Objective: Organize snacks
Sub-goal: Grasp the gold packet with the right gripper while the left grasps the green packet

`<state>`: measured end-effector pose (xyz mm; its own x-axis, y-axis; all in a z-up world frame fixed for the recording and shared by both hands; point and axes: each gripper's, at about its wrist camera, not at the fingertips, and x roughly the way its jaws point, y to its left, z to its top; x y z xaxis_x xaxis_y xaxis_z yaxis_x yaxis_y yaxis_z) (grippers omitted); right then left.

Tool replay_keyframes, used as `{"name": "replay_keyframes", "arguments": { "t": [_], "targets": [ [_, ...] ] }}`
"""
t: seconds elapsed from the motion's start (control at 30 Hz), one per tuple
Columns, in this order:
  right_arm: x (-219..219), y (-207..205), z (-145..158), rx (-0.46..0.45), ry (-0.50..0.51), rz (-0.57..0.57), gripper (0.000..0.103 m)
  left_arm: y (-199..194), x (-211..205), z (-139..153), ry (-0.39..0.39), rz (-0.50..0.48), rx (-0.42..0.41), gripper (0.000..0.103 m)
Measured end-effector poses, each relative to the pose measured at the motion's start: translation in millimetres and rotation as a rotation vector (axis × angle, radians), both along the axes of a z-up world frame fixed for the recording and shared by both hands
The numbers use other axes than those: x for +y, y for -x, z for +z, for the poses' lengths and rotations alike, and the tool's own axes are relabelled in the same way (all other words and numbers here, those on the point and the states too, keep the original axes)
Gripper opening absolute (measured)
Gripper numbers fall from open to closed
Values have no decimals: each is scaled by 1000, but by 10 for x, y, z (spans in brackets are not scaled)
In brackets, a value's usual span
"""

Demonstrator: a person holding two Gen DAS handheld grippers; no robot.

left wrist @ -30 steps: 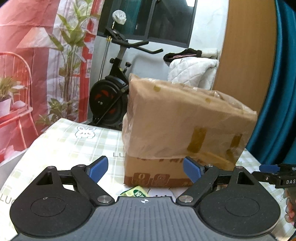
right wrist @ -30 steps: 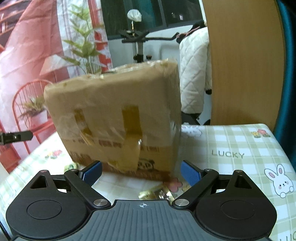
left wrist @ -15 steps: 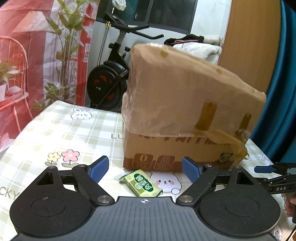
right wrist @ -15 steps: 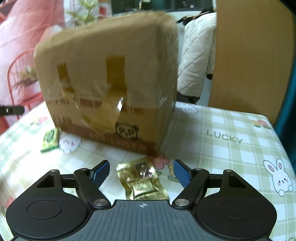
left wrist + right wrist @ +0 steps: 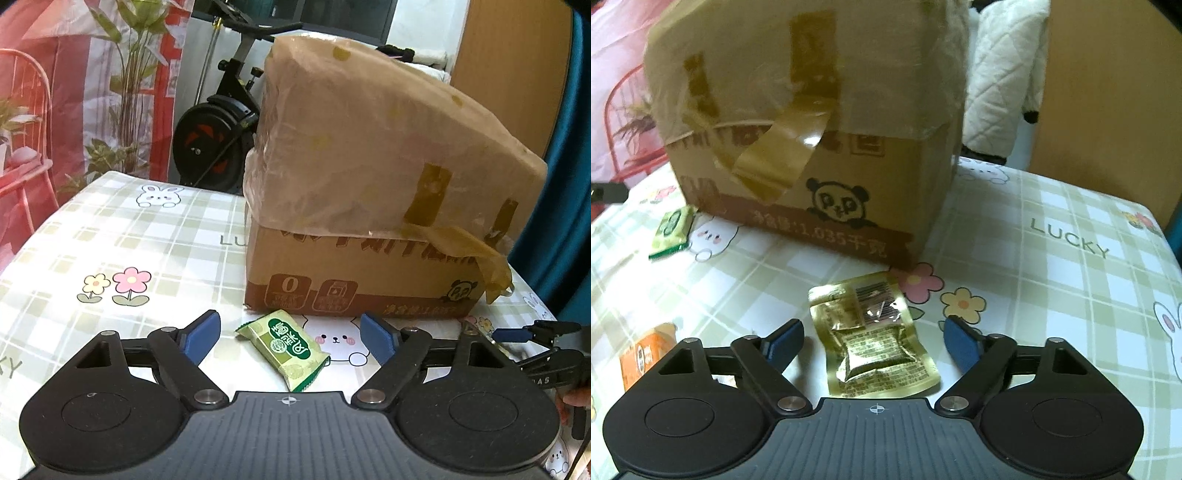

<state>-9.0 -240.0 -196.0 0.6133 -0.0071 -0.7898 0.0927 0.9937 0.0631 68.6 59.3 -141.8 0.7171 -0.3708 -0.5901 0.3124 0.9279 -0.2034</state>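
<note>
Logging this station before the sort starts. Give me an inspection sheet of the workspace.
Surface: table under a checked cloth printed with rabbits and flowers.
Job's things: green snack packet and gold foil packet lying flat in front of the cardboard box; orange packet at the near left edge.
Clutter: loose brown tape peeling off the box.
Grippers: left gripper open astride the green packet, right gripper open astride the gold one; neither touches; both sets of jaws have just been moving.
Cables: nothing seen.
Surroundings: exercise bike, blue curtain, wooden panel.
</note>
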Motion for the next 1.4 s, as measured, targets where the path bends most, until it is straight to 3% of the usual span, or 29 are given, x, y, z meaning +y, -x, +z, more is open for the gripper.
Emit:
{"name": "replay_keyframes", "arguments": {
  "t": [0.13,0.3,0.7,1.17,1.4],
  "targets": [
    [48,21,-15,-10,35,38,74,-10,-41,-21,-4,-9,14,83],
    [46,67,7,-33,32,54,52,-41,-116,-65,-8,-22,23,82],
    [7,148,37,-112,-18,-14,45,-82,-216,-71,-2,-19,39,82],
    [-111,280,26,-186,-62,-116,45,-79,-220,-137,-23,-15,70,82],
    [-94,319,34,-216,-61,-107,45,-29,-231,-194,-30,-16,89,82]
  ]
}}
